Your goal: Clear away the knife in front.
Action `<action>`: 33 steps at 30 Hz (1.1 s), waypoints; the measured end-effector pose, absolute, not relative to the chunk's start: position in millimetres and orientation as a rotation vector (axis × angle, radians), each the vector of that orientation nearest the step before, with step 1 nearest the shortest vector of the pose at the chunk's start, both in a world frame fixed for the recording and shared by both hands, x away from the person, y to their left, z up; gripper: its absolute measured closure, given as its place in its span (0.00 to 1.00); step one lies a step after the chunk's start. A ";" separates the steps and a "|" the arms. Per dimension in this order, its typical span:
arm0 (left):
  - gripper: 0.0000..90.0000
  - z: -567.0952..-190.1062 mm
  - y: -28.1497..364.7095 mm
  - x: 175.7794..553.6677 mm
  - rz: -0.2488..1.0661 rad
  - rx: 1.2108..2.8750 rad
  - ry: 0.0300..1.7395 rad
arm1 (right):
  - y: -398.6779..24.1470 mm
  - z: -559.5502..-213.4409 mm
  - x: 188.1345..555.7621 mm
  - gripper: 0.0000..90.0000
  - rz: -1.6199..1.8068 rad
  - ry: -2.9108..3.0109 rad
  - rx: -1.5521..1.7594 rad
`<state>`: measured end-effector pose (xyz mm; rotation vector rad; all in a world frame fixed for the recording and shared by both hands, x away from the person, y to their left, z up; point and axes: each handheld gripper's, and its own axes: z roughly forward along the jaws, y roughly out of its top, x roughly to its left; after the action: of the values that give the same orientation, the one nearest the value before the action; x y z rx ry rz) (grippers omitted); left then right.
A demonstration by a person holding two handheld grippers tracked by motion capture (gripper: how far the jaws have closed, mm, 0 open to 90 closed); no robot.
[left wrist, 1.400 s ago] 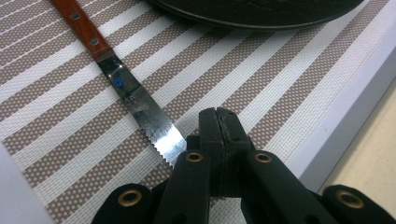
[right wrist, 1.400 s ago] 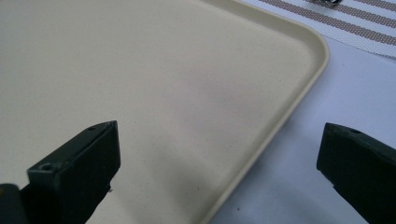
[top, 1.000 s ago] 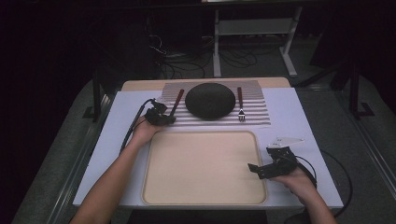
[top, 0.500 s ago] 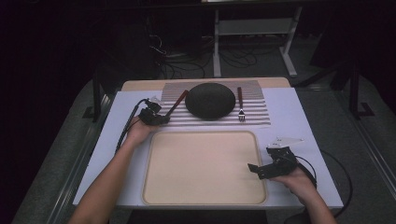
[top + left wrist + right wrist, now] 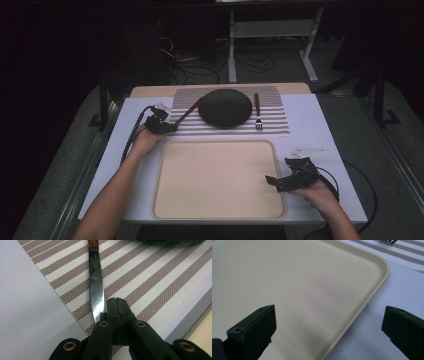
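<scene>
Left forearm reaches forward along the tray's left side; left gripper [image 5: 117, 307] sits low over the near left corner of the striped placemat [image 5: 155, 275], jaws pressed together, nothing between them. Knife [image 5: 96, 282] lies on the placemat, serrated tip touching the left jaw's outer side, wooden handle pointing away toward the dark bowl [image 5: 225, 107]. Fork [image 5: 258, 112] lies right of the bowl. Right hand [image 5: 320, 192] rests at the tray's [image 5: 215, 210] right edge; right gripper [image 5: 329, 330] spread wide over the tray rim, holding nothing
</scene>
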<state>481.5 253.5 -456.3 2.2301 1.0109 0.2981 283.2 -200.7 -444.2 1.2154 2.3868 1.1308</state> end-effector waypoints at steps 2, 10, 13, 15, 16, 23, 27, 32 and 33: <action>0.95 -455.2 253.7 480.2 0.289 2.222 1.007 | -200.7 -444.2 283.2 0.00 1.131 2.387 1.215; 0.71 -443.5 259.0 467.3 0.237 2.196 0.943 | -201.0 -443.6 282.9 0.00 1.140 2.388 1.215; 0.62 -439.4 262.2 459.1 0.216 2.192 0.914 | -201.0 -443.6 282.7 0.00 1.140 2.390 1.214; 0.57 -436.1 265.2 452.9 0.211 2.190 0.893 | -200.9 -443.6 282.6 0.00 1.140 2.390 1.211; 0.54 -434.6 266.5 449.5 0.208 2.185 0.890 | -200.8 -443.5 282.5 0.00 1.142 2.391 1.209; 0.40 -426.6 274.3 426.3 0.190 2.151 0.846 | -200.9 -443.3 282.2 0.00 1.144 2.391 1.209; 0.33 -424.5 277.0 410.9 0.195 2.140 0.814 | -200.8 -443.4 282.2 0.00 1.146 2.393 1.207; 0.20 -424.4 278.9 389.5 0.214 2.139 0.784 | -200.5 -443.5 282.0 0.00 1.144 2.395 1.204; 0.19 -424.7 279.5 385.2 0.216 2.142 0.781 | -200.4 -443.4 281.9 0.00 1.144 2.394 1.205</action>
<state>385.2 279.5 -424.7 2.1419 0.7808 0.2162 281.9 -200.4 -443.4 1.2047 2.3943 1.1442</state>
